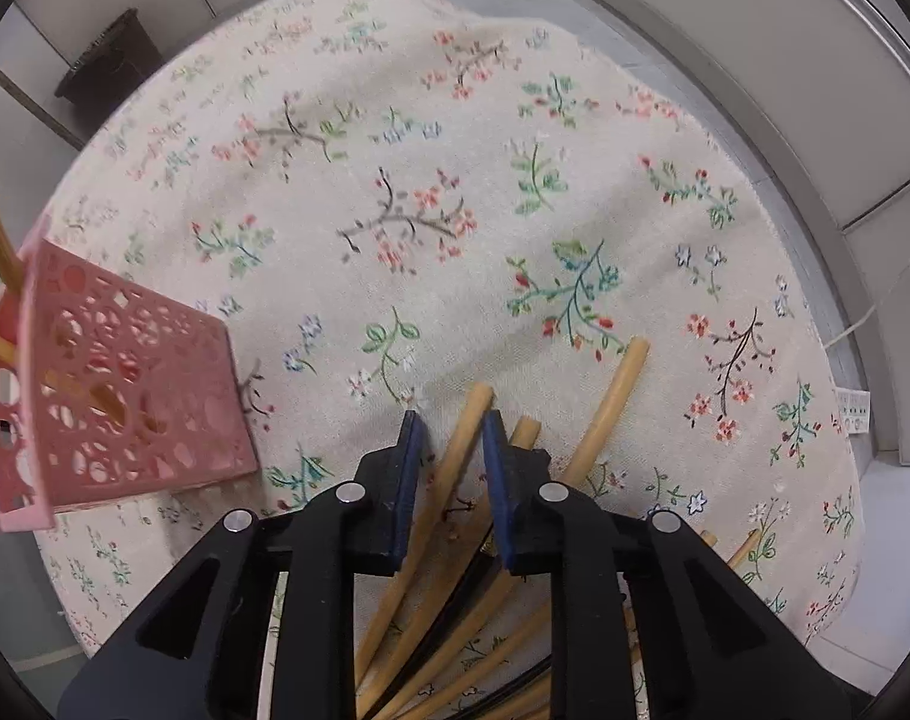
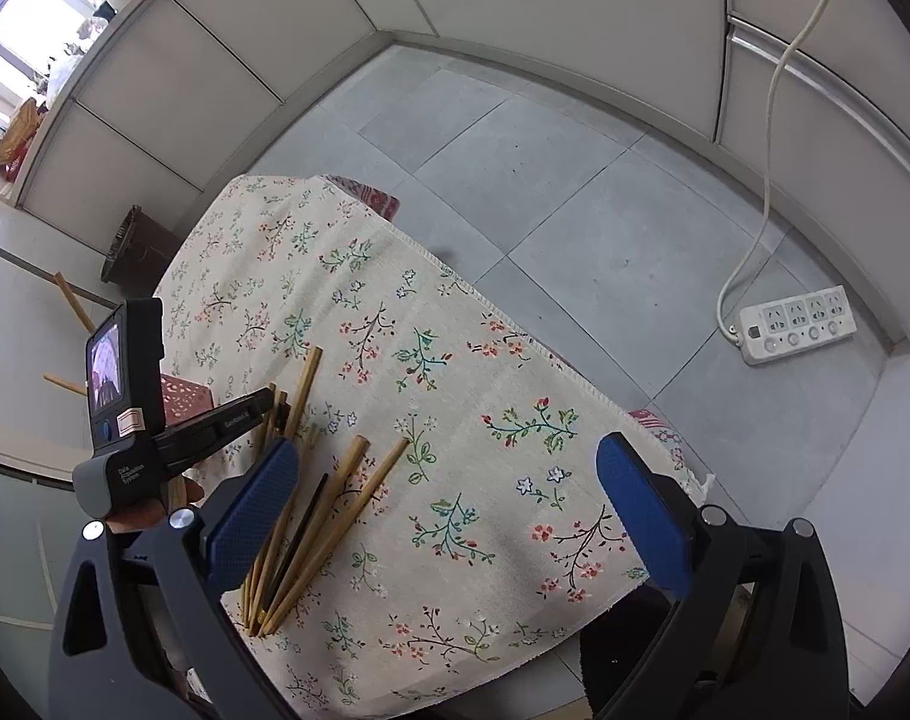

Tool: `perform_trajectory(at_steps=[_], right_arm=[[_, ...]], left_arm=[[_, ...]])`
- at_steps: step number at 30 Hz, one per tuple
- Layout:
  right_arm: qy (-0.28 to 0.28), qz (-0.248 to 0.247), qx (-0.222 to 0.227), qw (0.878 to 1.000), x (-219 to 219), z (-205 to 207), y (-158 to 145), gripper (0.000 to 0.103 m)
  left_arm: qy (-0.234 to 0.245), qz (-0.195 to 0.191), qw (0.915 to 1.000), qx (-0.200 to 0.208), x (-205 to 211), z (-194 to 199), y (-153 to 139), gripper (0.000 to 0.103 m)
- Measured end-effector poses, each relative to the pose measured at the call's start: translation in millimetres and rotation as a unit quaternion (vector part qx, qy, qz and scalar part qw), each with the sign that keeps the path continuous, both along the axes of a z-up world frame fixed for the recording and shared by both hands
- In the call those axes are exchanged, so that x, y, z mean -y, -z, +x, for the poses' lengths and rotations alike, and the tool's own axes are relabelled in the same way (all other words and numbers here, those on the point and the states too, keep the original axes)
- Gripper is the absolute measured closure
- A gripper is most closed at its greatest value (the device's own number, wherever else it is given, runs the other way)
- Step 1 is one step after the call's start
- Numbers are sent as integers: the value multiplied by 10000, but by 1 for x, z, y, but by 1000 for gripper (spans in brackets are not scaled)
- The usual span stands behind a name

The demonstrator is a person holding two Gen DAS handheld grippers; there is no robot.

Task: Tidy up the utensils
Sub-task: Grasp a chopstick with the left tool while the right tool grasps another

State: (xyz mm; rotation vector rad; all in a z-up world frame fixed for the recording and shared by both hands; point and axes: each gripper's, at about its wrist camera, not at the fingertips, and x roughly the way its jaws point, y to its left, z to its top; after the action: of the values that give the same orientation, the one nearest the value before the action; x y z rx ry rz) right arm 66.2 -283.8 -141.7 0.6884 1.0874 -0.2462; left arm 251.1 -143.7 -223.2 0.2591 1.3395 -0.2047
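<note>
Bamboo chopsticks (image 1: 455, 480) lie piled on your flowered cloth (image 1: 395, 180) | left gripper (image 1: 452, 438): clamped on one chopstick | right gripper (image 2: 449, 510): jaws apart, empty | pink basket (image 1: 125, 384) left of pile.

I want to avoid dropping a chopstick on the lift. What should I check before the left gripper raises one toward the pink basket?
1. Left gripper astride a single chopstick: ok, one stick runs between its pads.
2. Pads pressing firmly: cannot tell; small gaps seem to remain.
3. Neighbouring chopsticks in the pile free of the grip: cannot tell, they overlap closely.
4. Pink basket upright and reachable: ok, beside the pile, already holding sticks.
5. Right gripper out of the way: ok, wide open, empty.
6. Tablecloth flat: ok.
</note>
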Motion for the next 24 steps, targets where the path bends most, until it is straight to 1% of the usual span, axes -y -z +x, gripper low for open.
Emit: perform_trajectory(at_steps=[1,2,3,7,8,11,13,14,15,16,17,19,20,21,22,24], right_arm=[[9,-20,-34,10000,0,1,2,6],[33,-38,-74,10000,0,2,3,6],[60,-35,-109,9999,0,2,6,6],[298,190,-424,9985,1,8,22,6],[348,247,-474,9980,1,9,25,6],[459,453,-688,9955,-6,16,38,6],[479,534,-805,9942,-12,21,45,6],[495,601,-873,9931,-16,24,50,7],[488,691,-921,9922,-21,28,54,10],[473,742,-954,9915,-26,31,57,16],[457,762,-991,9911,-30,34,59,20],[441,735,-1041,9909,-39,40,62,32],[421,754,-1088,9903,-43,43,65,35],[402,781,-1132,9897,-45,45,68,42],[393,823,-1194,9886,-49,49,72,48],[386,774,-1249,9884,-55,54,75,52]], left_arm=[[6,-20,10000,-18,0,-1,0,83],[-9,-65,10000,-56,-1,-1,-1,86],[-78,-187,9997,-103,-3,-2,-1,88],[-88,-277,9996,-16,-10,-12,0,90],[-94,-364,9993,46,-12,-18,-1,90],[-139,-421,9988,200,-22,-39,-9,92],[-109,-464,9982,363,-28,-52,-23,94],[-66,-439,9976,524,-32,-61,-33,95],[-7,-422,9964,730,-37,-72,-46,95],[22,-435,9953,859,-42,-78,-56,95],[49,-459,9937,1022,-48,-88,-67,96],[50,-513,9903,1292,-58,-105,-87,96],[25,-562,9883,1420,-62,-117,-95,96],[-24,-636,9856,1569,-72,-129,-105,96],[-65,-643,9837,1681,-72,-139,-115,96],[-140,-680,9782,1958,-86,-160,-130,96]])
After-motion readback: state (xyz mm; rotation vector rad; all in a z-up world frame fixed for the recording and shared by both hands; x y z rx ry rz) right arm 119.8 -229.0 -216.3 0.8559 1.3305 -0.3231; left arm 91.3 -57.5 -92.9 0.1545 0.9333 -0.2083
